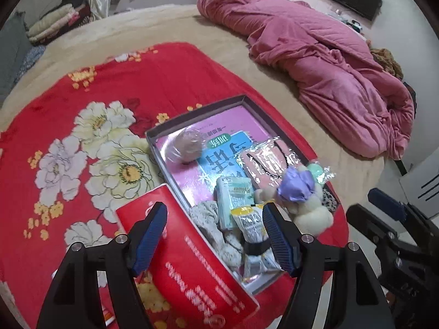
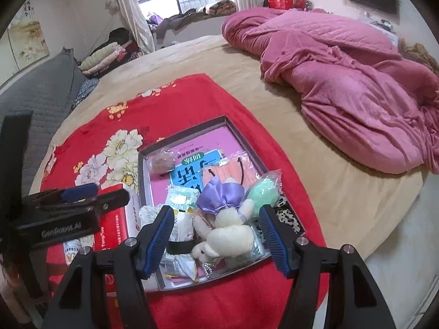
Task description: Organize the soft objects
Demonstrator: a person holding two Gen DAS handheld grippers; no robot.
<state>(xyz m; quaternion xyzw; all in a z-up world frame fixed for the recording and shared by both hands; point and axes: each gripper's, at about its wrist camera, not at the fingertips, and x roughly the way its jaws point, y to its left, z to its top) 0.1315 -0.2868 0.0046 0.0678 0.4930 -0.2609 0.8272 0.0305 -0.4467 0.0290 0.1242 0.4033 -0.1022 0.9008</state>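
on the red floral blanket [image 2: 192,109] the shallow box [image 2: 153,279] holds the plush lamb [image 2: 230,238], light and squashy, best pinched at its body, while left gripper [image 1: 215,237] and right gripper [image 2: 216,240] hover open, empty.

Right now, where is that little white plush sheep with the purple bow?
The plush sheep lies in the shallow box on the red floral blanket, at the box's near right corner in both views, beside the snack packet and mint-green puff.
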